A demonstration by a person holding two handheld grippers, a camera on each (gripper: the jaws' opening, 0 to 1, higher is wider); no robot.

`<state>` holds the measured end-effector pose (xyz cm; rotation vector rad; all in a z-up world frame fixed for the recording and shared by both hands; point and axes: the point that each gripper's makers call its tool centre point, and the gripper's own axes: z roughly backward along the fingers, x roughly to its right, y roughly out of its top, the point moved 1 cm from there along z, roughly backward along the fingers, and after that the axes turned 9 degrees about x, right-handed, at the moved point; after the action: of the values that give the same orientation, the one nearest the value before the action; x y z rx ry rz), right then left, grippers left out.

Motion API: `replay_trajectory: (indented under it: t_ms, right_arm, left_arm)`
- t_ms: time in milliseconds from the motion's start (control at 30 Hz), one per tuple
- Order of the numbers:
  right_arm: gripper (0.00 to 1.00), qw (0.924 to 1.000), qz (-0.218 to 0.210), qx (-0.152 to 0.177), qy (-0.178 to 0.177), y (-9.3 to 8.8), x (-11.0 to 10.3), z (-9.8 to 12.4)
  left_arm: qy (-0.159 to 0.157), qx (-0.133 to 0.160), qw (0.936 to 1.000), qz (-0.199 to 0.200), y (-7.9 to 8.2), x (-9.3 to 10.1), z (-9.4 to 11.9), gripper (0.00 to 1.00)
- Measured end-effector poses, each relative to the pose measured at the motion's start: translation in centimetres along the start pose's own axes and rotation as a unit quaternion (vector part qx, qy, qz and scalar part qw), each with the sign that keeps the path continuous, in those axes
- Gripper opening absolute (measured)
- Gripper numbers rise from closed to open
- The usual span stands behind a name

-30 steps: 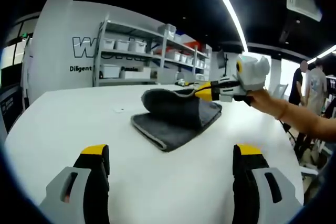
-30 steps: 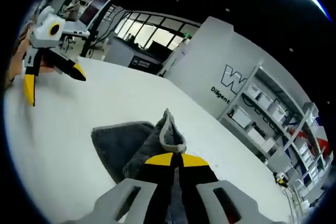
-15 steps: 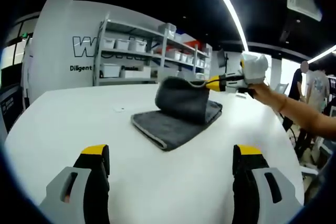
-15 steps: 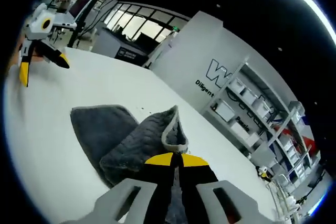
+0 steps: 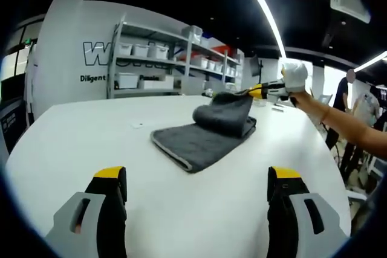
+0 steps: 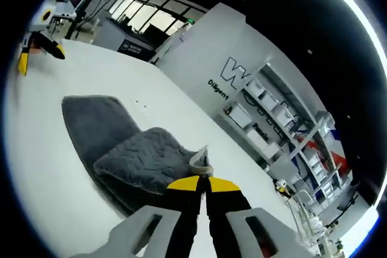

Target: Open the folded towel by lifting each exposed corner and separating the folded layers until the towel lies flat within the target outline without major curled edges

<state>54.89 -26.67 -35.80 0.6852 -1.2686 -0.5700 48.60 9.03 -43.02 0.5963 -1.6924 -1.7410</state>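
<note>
Right gripper view shows the right tongs point(image 6: 202, 180) closed on a corner of the grey towel point(image 6: 130, 149), peeling the top layer across the white tabletop point(image 6: 48, 167). The left tongs point(image 5: 196, 188) wait wide apart, well clear. Next, the corner should probably go further and down flat.

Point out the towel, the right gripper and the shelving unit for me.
towel point(image 5: 193, 143), left gripper view, on the flat lower layer.
right gripper point(image 6: 202, 180), right gripper view, between the yellow tips shut on the towel's corner.
shelving unit point(image 5: 154, 67), left gripper view, on a middle shelf.
</note>
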Motion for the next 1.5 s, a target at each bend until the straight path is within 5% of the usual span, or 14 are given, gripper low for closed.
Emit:
replay_trajectory:
  t_ms: [200, 367, 633, 800, 1000, 1167, 1267, 1500]
  right_arm:
    - [0.00, 0.9991, -0.020, -0.034, -0.017, -4.2, 1.1, 0.4]
    - [0.00, 0.9965, -0.055, -0.062, -0.004, -7.9, -0.6, 0.4]
    - [0.02, 0.9909, -0.123, -0.055, -0.004, -10.5, -2.3, 0.0]
    - [0.07, 0.9854, -0.166, -0.031, -0.019, -10.5, -2.4, 0.1]
    - [0.31, 0.9678, -0.248, 0.003, -0.046, -10.3, -1.7, 1.4]
    - [0.48, 0.9645, -0.261, 0.008, -0.038, -10.2, -2.5, 2.8]
    - [0.58, 0.9552, -0.291, 0.054, -0.015, -8.5, -3.1, 3.2]
    - [0.80, 0.9578, -0.280, 0.062, 0.016, -7.1, -4.3, 4.5]
  left_arm:
    - [0.002, -0.004, 1.0000, -0.001, -0.1, -0.1, 0.0, 0.95]
    - [0.002, -0.006, 1.0000, -0.004, -0.2, -0.1, 0.0, 0.95]
    - [0.005, -0.018, 0.9998, -0.007, -0.7, -0.1, 0.0, 0.95]
    - [0.008, -0.022, 0.9997, -0.009, -1.0, -0.1, 0.0, 0.95]
    - [0.012, -0.030, 0.9994, -0.013, -1.4, -0.1, 0.0, 0.95]
    - [0.013, -0.040, 0.9990, -0.018, -1.8, -0.2, -0.1, 0.95]
    - [0.013, -0.043, 0.9987, -0.023, -1.8, -0.1, -0.1, 0.95]
    - [0.012, -0.054, 0.9980, -0.030, -2.3, 0.0, -0.3, 0.94]
